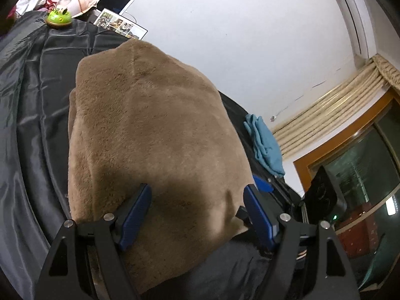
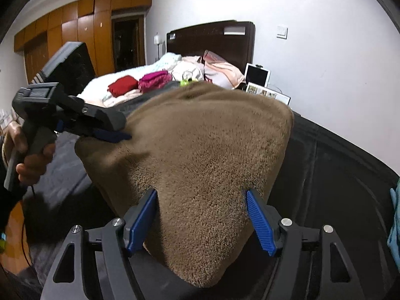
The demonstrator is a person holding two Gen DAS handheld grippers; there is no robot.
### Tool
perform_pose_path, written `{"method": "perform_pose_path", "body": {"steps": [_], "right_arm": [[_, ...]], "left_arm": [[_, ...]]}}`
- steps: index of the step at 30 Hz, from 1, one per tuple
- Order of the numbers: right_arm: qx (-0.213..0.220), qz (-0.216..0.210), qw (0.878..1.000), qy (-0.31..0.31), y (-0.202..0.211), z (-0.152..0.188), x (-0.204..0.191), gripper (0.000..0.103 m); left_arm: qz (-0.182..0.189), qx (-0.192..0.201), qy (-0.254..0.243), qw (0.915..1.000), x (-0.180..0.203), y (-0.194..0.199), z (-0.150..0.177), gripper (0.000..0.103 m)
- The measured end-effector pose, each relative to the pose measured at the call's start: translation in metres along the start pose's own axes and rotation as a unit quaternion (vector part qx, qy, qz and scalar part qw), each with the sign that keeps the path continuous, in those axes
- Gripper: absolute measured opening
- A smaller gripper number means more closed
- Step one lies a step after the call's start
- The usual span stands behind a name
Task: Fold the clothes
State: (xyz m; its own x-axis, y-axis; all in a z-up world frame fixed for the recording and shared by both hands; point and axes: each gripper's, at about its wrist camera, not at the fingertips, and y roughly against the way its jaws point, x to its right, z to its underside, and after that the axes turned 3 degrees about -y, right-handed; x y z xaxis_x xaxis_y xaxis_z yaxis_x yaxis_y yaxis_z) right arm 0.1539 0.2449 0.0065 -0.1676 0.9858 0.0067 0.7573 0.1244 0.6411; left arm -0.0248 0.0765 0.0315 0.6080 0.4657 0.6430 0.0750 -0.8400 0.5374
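**Brown fleece garment on the dark sheet, both grippers spread over its near edge**

Brown fleece garment (image 1: 150, 137) fills the middle of both views, lying in a thick folded mass on the dark sheet (image 1: 37, 87) that covers the work surface. Largest first: that sheet runs out bare to your left in the left wrist view and bare to your right in the right wrist view (image 2: 337, 175), so you have open room on both flanks of the garment. Behind it stands the bed (image 2: 140, 75) with its dark headboard (image 2: 212, 40), carrying a red folded piece (image 2: 123, 85) and a magenta one (image 2: 155, 80). Along the far edge of the sheet, near the wall, you see a tablet (image 1: 115, 0), a photo sheet (image 1: 120, 25) just beside it, and a green toy (image 1: 58, 17). A blue cloth (image 1: 265, 145) lies at the sheet's right edge, apart from the garment.

Your left gripper (image 1: 197, 197) hangs over the garment's near part with its blue pads spread wide, gripping nothing; in the right wrist view it (image 2: 112, 135) sits at the garment's left corner, your hand (image 2: 32, 160) on its grip. Your right gripper (image 2: 200, 200) is likewise spread, its pads flanking the near corner of the fleece, whether touching you cannot tell.
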Motion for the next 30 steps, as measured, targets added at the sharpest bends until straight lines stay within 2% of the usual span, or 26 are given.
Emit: {"method": "perform_pose_path", "body": {"steps": [7, 12, 14, 20, 23, 27, 30], "right_arm": [[-0.017, 0.000, 1.000, 0.009, -0.007, 0.010, 0.001, 0.075], [-0.028, -0.012, 1.000, 0.000, -0.015, 0.012, 0.011, 0.080], [-0.033, -0.020, 0.999, -0.010, -0.017, 0.014, 0.015, 0.083], [-0.018, -0.063, 0.996, -0.057, 0.000, 0.010, 0.034, 0.084], [-0.005, -0.040, 0.998, -0.053, 0.024, 0.017, 0.043, 0.084], [-0.024, -0.036, 0.999, -0.013, 0.041, 0.031, 0.038, 0.084], [-0.044, 0.006, 0.999, 0.027, 0.029, 0.037, 0.023, 0.084]], "left_arm": [[-0.014, 0.018, -0.012, 0.9997, -0.003, -0.004, 0.019, 0.079], [-0.010, 0.034, -0.018, 0.9992, -0.003, 0.001, 0.028, 0.078], [-0.010, 0.039, -0.020, 0.9990, -0.006, 0.000, 0.028, 0.078], [-0.018, 0.046, -0.025, 0.9985, -0.002, 0.002, 0.032, 0.078], [-0.016, 0.048, -0.022, 0.9985, -0.002, 0.001, 0.032, 0.078], [-0.017, 0.050, -0.020, 0.9984, -0.003, 0.001, 0.031, 0.078], [-0.017, 0.052, -0.018, 0.9983, -0.004, 0.002, 0.033, 0.078]]}}
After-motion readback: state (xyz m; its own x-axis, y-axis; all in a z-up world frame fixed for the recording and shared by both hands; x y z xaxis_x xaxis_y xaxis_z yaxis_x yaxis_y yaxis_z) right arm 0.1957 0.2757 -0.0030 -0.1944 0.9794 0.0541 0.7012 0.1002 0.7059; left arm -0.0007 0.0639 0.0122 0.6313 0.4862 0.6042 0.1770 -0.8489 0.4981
